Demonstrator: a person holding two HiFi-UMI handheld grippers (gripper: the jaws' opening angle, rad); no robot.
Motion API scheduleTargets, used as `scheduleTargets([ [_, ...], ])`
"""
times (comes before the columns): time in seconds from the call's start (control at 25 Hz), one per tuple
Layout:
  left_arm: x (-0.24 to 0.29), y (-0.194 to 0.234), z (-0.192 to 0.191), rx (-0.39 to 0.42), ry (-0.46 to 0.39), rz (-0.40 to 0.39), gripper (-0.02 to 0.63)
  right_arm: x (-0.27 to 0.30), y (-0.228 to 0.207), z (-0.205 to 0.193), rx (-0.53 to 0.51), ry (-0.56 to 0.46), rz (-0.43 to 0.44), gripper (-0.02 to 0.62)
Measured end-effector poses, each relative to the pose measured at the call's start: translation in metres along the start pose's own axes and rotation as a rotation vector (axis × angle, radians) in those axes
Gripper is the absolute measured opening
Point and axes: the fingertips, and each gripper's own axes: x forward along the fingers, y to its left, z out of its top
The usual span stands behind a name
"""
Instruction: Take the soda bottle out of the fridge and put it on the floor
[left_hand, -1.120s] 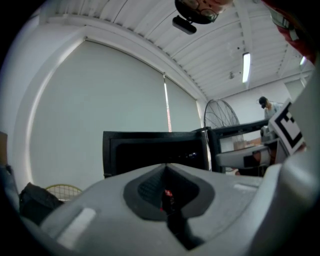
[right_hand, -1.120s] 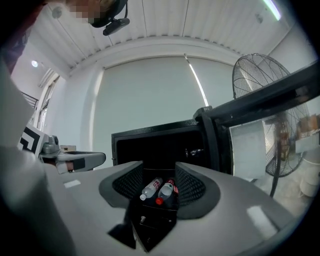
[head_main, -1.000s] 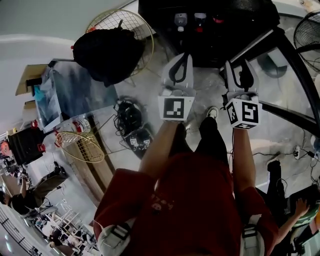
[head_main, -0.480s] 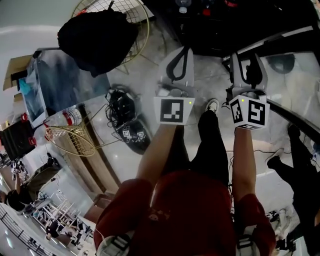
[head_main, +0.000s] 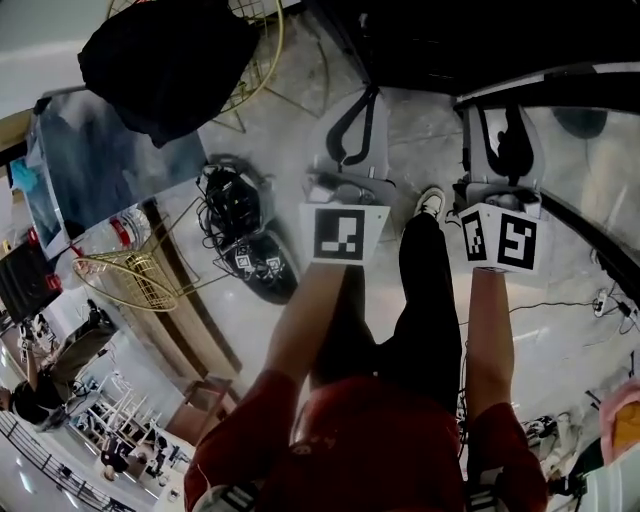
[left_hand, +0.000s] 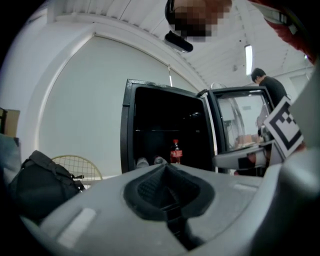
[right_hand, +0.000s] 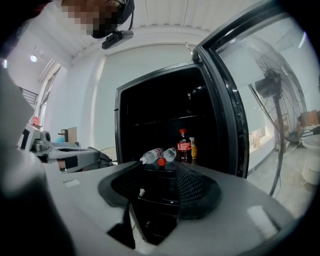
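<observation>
The soda bottle (left_hand: 175, 152), dark with a red cap and red label, stands upright on a low shelf inside the open black fridge (left_hand: 150, 125). In the right gripper view the soda bottle (right_hand: 184, 146) stands behind two clear bottles (right_hand: 152, 155) that lie on their sides. Both grippers point level at the fridge, still apart from it. The left gripper (left_hand: 166, 167) has its pads together and nothing held. On the right gripper (right_hand: 157, 172) a gap shows between the pads, with nothing in it. From above, the left gripper (head_main: 368, 100) and right gripper (head_main: 505, 112) are side by side before the fridge (head_main: 450, 40).
The fridge's glass door (right_hand: 235, 100) stands open on the right. A black backpack (head_main: 160, 60) lies on the floor at left, with a gold wire basket (head_main: 135, 275) and a tangle of cables (head_main: 235, 215) nearby. A standing fan (right_hand: 272, 85) is at right. Another person (left_hand: 267, 85) stands behind the door.
Both grippers have sunk together toward the floor while still pointing at the fridge. In the head view the fridge has slid to the top edge and the bottles are out of sight.
</observation>
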Motion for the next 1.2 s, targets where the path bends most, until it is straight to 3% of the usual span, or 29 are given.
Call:
scheduleTargets([
  [0.32,0.008,0.003,-0.053,0.023,0.023,-0.019,0.000,0.005,-0.007,-0.050,0.007,0.006,-0.038,0.195],
  [0.48,0.007,0.013,-0.063,-0.001,0.044,0.014,0.000,0.007,-0.013,-0.058,0.010,0.019,-0.049,0.195],
  [1.04,0.019,0.017,-0.058,-0.019,0.033,0.006,0.000,0.052,-0.024,-0.028,-0.023,-0.024,-0.048,0.195],
  [1.2,0.021,0.017,-0.054,-0.031,0.027,0.003,0.000,0.077,-0.029,-0.008,-0.040,-0.054,-0.037,0.241],
])
